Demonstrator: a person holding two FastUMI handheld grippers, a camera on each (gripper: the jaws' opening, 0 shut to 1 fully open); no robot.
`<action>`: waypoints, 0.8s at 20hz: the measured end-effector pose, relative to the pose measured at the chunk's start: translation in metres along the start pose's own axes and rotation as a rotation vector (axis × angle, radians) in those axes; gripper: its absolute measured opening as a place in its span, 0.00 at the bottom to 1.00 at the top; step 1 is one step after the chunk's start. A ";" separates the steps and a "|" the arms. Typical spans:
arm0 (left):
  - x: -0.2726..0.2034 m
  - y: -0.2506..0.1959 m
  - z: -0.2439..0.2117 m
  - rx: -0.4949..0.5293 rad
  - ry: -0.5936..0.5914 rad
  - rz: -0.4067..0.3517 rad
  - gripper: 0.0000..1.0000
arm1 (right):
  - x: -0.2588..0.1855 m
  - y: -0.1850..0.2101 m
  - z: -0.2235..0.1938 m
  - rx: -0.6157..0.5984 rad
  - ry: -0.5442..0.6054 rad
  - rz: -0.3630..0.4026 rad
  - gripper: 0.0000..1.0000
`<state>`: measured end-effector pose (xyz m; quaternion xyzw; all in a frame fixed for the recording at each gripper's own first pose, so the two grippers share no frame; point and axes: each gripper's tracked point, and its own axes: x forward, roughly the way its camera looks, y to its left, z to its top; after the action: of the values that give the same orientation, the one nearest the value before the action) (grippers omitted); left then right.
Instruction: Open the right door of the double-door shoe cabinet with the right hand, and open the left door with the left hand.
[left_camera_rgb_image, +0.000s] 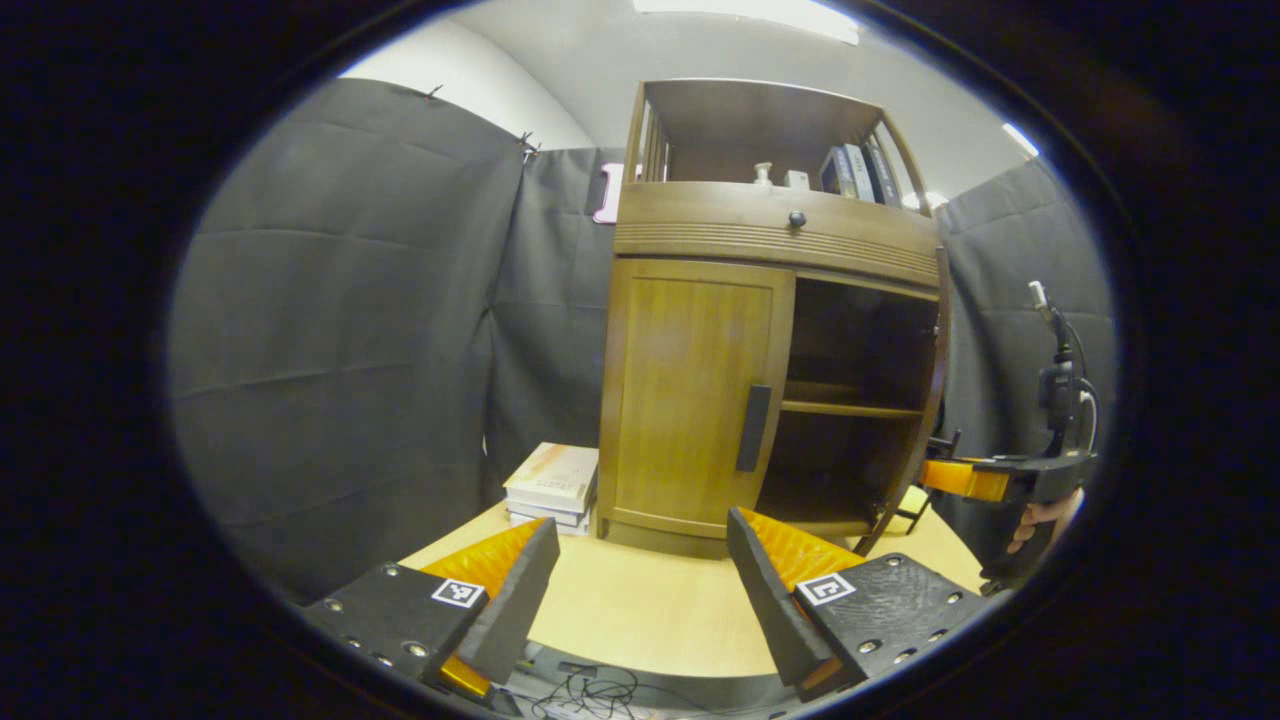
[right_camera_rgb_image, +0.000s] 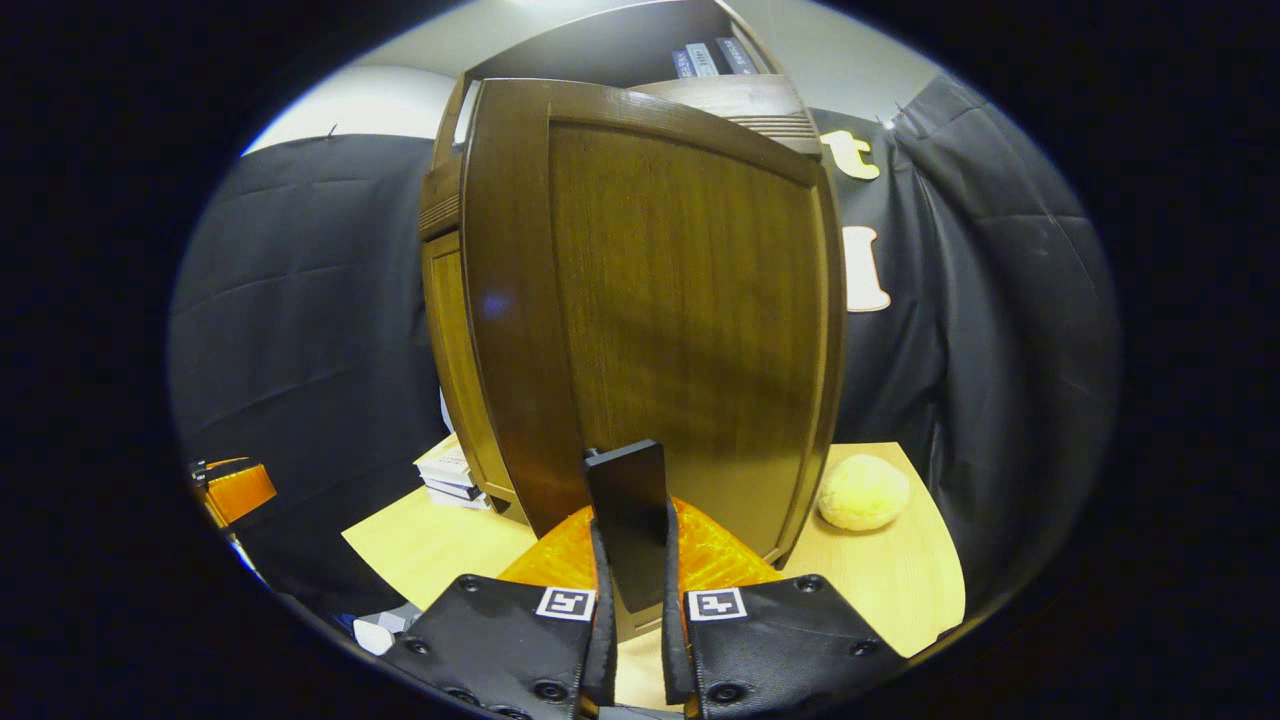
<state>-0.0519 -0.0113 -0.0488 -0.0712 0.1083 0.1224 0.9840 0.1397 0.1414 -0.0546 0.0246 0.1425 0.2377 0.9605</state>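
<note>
The wooden shoe cabinet (left_camera_rgb_image: 770, 230) stands on the table. Its left door (left_camera_rgb_image: 690, 390) is closed, with a dark vertical handle (left_camera_rgb_image: 753, 428) near the inner edge. The right door (right_camera_rgb_image: 680, 320) is swung out, and the shelves (left_camera_rgb_image: 850, 408) behind it are bare. My right gripper (right_camera_rgb_image: 632, 560) is shut on that door's dark handle (right_camera_rgb_image: 628, 500); this gripper (left_camera_rgb_image: 975, 480) and the hand holding it also appear at the right edge of the left gripper view. My left gripper (left_camera_rgb_image: 640, 570) hangs open in front of the left door, some way short of its handle.
A stack of books (left_camera_rgb_image: 555, 485) lies left of the cabinet on the light wooden table (left_camera_rgb_image: 640, 610). A round yellowish ball (right_camera_rgb_image: 863, 492) rests on the table beside the open door. Several items, including books (left_camera_rgb_image: 850, 170), sit on the cabinet's top shelf above a drawer knob (left_camera_rgb_image: 796, 218).
</note>
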 end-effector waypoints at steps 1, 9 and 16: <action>0.000 0.000 0.001 0.006 -0.002 0.005 0.98 | -0.001 -0.003 0.003 0.007 -0.004 0.001 0.19; 0.008 -0.009 0.014 0.030 -0.044 -0.018 0.98 | -0.018 -0.039 0.008 0.028 -0.057 -0.023 0.19; 0.015 -0.021 0.017 0.020 -0.033 -0.062 0.98 | -0.027 -0.079 0.012 0.082 -0.078 -0.078 0.08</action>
<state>-0.0285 -0.0252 -0.0335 -0.0625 0.0911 0.0918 0.9896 0.1557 0.0587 -0.0455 0.0674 0.1155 0.1931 0.9720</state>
